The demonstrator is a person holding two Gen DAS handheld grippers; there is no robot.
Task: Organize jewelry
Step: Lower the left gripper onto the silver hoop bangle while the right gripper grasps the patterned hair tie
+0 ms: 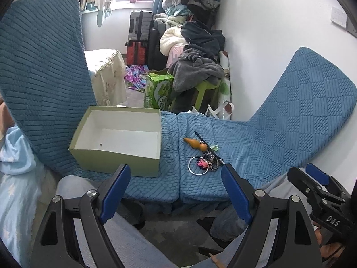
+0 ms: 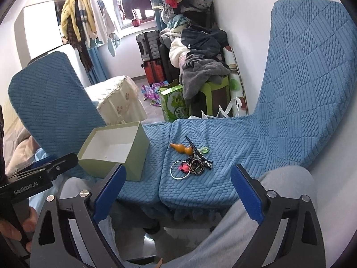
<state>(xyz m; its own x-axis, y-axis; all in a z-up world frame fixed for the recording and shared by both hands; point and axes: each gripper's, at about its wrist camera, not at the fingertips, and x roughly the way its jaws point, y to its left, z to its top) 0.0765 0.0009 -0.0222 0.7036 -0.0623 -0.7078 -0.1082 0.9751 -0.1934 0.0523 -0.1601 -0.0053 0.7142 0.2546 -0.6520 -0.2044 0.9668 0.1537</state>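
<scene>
A small pile of jewelry point(image 1: 206, 159) lies on the blue chair seat point(image 1: 223, 185): a silver bangle point(image 1: 197, 167), a pink charm, a black patterned piece, an orange gourd pendant point(image 1: 196, 143) and a black stick. An open pale green box point(image 1: 118, 140), white inside and empty, stands left of the pile. My left gripper point(image 1: 176, 185) is open and empty, held back before the seat edge. My right gripper point(image 2: 178, 187) is open and empty, also short of the pile point(image 2: 191, 163), the bangle point(image 2: 178, 170), the gourd point(image 2: 180, 148) and the box point(image 2: 113, 150).
Two blue-covered chair backs rise at left point(image 1: 42, 78) and right point(image 1: 308, 116). Behind are a green carton point(image 1: 158, 91), a green stool with heaped clothes point(image 1: 196, 71), suitcases point(image 1: 138, 38) and a white wall at right. My grey-trousered legs lie below the seat.
</scene>
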